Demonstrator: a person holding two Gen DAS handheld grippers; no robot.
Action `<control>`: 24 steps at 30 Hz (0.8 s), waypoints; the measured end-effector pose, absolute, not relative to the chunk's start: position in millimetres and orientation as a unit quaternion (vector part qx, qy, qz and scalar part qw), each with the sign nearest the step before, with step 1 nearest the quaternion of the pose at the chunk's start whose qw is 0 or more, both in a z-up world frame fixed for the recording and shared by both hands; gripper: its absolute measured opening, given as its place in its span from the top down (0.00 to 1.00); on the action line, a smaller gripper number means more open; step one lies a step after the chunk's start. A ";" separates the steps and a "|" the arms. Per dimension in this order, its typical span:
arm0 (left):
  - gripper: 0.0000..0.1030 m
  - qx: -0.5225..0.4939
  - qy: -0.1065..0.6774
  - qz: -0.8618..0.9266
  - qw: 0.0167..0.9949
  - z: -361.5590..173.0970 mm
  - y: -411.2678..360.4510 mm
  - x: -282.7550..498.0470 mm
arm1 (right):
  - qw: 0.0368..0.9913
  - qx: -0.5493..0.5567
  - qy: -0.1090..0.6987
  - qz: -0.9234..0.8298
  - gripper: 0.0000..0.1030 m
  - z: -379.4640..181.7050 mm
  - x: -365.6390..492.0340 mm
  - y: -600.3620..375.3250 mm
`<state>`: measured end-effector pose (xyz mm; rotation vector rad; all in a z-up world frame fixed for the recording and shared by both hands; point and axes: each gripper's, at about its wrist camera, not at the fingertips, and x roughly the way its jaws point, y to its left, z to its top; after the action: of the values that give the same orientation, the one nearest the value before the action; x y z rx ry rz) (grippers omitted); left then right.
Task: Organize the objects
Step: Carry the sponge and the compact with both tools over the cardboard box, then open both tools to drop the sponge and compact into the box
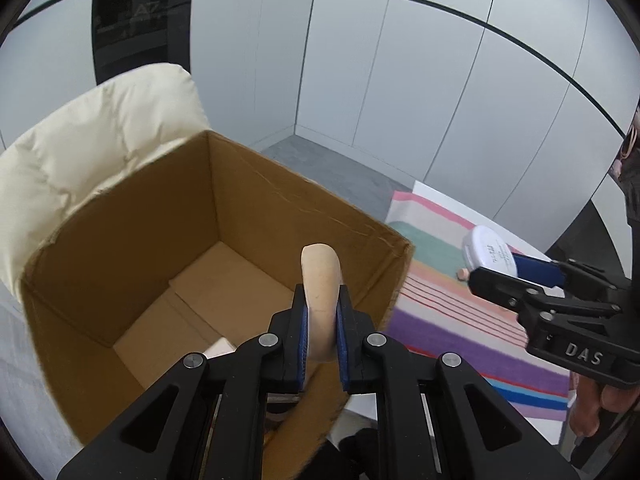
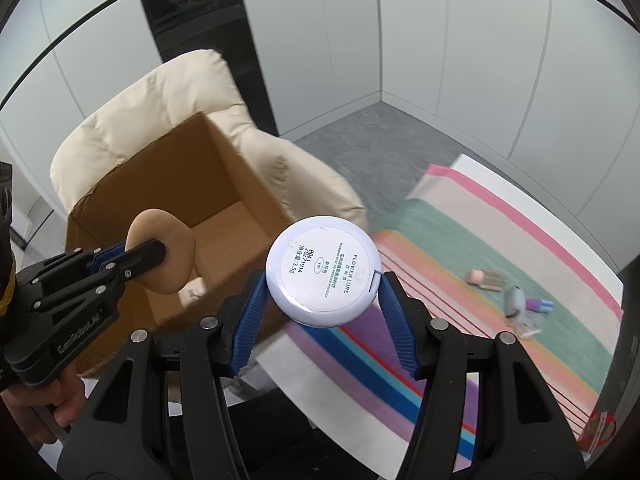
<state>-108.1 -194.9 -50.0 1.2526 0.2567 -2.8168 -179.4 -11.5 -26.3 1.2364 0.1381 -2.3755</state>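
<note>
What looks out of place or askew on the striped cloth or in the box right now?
On the striped cloth, a few small items lie tipped over in a loose cluster, too blurred to identify. The cardboard box looks intact. The left claw grips the tan puff; the right claw holds the white compact.

Ahead and to the left of your left gripper (image 1: 322,320) stands a cream padded armchair (image 1: 92,128), its quilted back upright. Beyond the chair, further up and left, a dark panel (image 1: 136,20) bears pale lettering that reads "A7". White wall panels (image 1: 400,80) run across the far side and meet in a corner straight ahead of you. Grey carpet (image 1: 328,168) covers the floor below that corner. To the right of your right gripper (image 2: 320,280) a striped cloth (image 2: 480,224) in pink, green, peach, purple and blue lies flat on a white table (image 2: 540,196), whose bare edge shows along the cloth's far side.
</note>
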 end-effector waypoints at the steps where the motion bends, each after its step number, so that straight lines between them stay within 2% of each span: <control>1: 0.88 0.403 0.079 -0.911 0.029 -49.1 -199.8 -104.7 | 0.231 0.448 0.051 -0.862 0.42 -25.8 -179.2 -16.6; 10: 0.82 0.410 0.077 -0.907 0.064 -55.4 -245.7 -81.0 | 0.271 0.444 0.073 -0.851 0.42 -25.8 -168.5 -72.9; 11: 0.78 0.407 0.077 -0.908 0.067 -54.3 -249.2 -78.9 | 0.276 0.443 0.076 -0.850 0.42 -25.6 -166.9 -80.5; 12: 0.66 0.406 0.078 -0.908 0.070 -53.2 -253.2 -76.4 | 0.279 0.442 0.079 -0.849 0.42 -25.5 -165.1 -85.0; 13: 0.58 0.405 0.079 -0.908 0.073 -52.7 -257.7 -74.7 | 0.282 0.441 0.081 -0.848 0.42 -25.6 -164.6 -90.4; 15: 0.32 0.397 0.076 -0.910 0.089 -49.2 -263.2 -67.9 | 0.289 0.441 0.085 -0.845 0.42 -26.0 -162.9 -102.0; 20: 0.15 0.389 0.057 -0.910 0.132 -48.5 -278.1 -57.9 | 0.302 0.441 0.097 -0.840 0.42 -30.7 -158.8 -128.5; 24: 0.12 0.392 0.060 -0.905 0.153 -49.0 -292.8 -49.1 | 0.307 0.444 0.102 -0.835 0.42 -35.0 -155.9 -144.8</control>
<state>-49.1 -292.8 -49.0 1.1229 0.1730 -2.5962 -155.9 -144.8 -35.0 1.1754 0.2703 -2.2096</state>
